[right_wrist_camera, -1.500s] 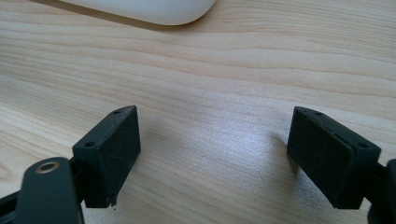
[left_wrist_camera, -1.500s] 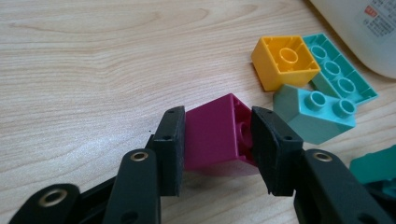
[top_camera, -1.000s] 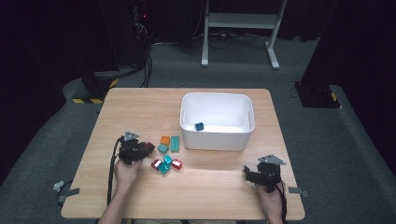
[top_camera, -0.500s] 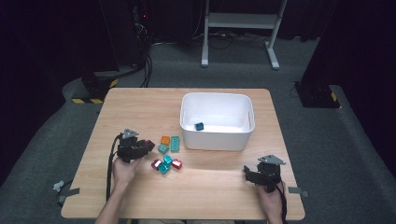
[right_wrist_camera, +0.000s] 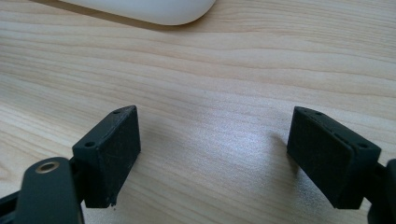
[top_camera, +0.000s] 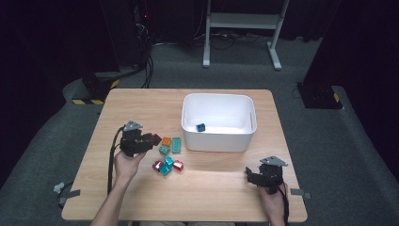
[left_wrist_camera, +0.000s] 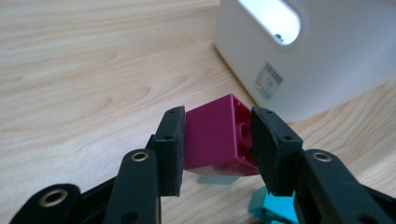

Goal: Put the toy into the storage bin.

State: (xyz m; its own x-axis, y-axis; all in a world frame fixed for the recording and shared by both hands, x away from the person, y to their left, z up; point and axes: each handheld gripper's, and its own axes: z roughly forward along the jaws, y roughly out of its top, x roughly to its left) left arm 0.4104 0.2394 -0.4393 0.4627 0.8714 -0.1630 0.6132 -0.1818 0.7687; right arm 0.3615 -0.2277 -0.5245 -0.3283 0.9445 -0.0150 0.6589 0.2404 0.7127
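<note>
Presently, nearest my body, my right claw (top_camera: 254,178) rests low on the pale wooden bench (top_camera: 211,202), jaws standing well apart with nothing between them; in the right gripper view only bare wood grain lies between the pads (right_wrist_camera: 114,149).

Next out, my left claw (left_wrist_camera: 217,147) is clamped on a magenta plastic building brick (left_wrist_camera: 212,137), one pad on each side face, the studded or hollow face turned toward the right-hand pad. In the high view the brick (top_camera: 155,139) sits at the claw tip, held above the bench, just left of the loose bricks.

Below and beside it lie the remaining pieces: an orange square brick (top_camera: 166,141), a green oblong brick (top_camera: 176,144), and a small cluster of teal and red bricks (top_camera: 167,165), near one another on the bench.

Farthest, the white rectangular plastic bin (top_camera: 219,140) stands to the right of and beyond the held brick, long axis across the bench. A dark blue brick (top_camera: 201,127) already lies inside.

Judgement: the coming move is a carry rightward and forward over the bin's near-left rim. The left hand is plainly the nearer; the rim must be cleared before release.
</note>
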